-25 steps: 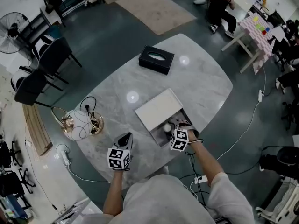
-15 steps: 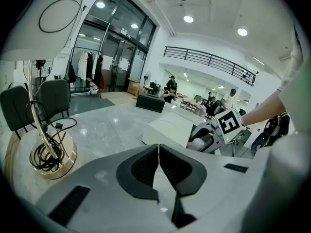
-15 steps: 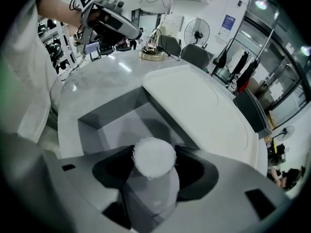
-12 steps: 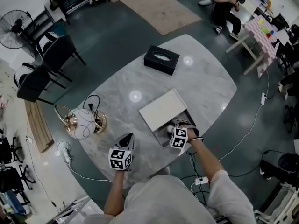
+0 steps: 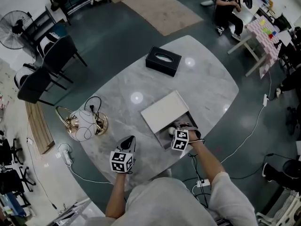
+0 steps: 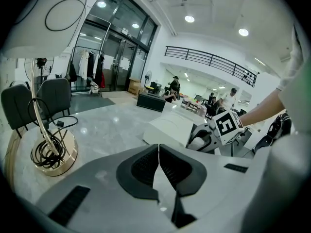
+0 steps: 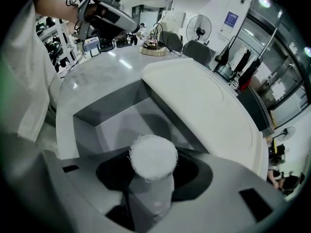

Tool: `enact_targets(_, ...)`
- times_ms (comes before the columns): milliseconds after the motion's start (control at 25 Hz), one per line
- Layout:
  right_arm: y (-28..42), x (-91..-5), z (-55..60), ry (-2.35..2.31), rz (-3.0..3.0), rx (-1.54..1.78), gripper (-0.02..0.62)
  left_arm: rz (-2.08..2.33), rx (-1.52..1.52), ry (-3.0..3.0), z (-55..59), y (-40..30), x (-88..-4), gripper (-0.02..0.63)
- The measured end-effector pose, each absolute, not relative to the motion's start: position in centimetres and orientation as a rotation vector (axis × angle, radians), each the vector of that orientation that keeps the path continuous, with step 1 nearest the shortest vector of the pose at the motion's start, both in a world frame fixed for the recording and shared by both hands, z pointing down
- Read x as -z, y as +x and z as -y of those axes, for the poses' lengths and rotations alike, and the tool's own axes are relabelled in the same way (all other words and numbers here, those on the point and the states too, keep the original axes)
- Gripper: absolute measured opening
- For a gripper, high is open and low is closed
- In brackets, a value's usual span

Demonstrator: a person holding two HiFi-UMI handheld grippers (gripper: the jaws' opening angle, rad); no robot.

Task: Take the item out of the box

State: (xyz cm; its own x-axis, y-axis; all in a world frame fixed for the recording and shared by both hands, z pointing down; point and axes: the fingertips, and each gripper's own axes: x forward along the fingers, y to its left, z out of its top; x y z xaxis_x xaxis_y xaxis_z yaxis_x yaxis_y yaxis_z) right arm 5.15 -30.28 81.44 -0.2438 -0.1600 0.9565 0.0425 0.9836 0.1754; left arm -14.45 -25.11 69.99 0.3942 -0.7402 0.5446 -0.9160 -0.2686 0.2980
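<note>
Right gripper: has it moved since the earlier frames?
No. The right gripper stays at the same open end of the box, shut on the white item.

white box (image 5: 165, 111), grey marble table (image 5: 117, 93)

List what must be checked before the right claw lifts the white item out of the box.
1. Grip: ok. The right claw has its jaws closed on the stem of the white item.
2. Opening above the item: ok. The lid lies to one side, and nothing covers the item.
3. Space to the box walls: ok. Gaps show around the item's top.
4. Item's lower end free: cannot tell. The claw hides it.
5. Left claw out of the way: ok. It is shut, empty and apart from the box over the table.
6. Box braced: not ok. Nothing holds it down.
</note>
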Motion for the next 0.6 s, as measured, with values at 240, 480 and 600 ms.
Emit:
enact_targets(240,4.8,-81.2,30.1,0.093,1.813,0.186,0.190,1.409,-0.399,2.089,25.0,-14.4,-70.0,0.018)
enact_targets(480,5.0,-80.8,30.1,0.103,1.812,0.210,0.190,1.411,-0.398,2.098,25.0,-14.2,-69.7,0.018)
enact_targets(600,5.2,-80.4,29.9,0.118,1.820,0.209,0.190,1.407,-0.397,2.106,25.1,-13.9,-69.6,0.018)
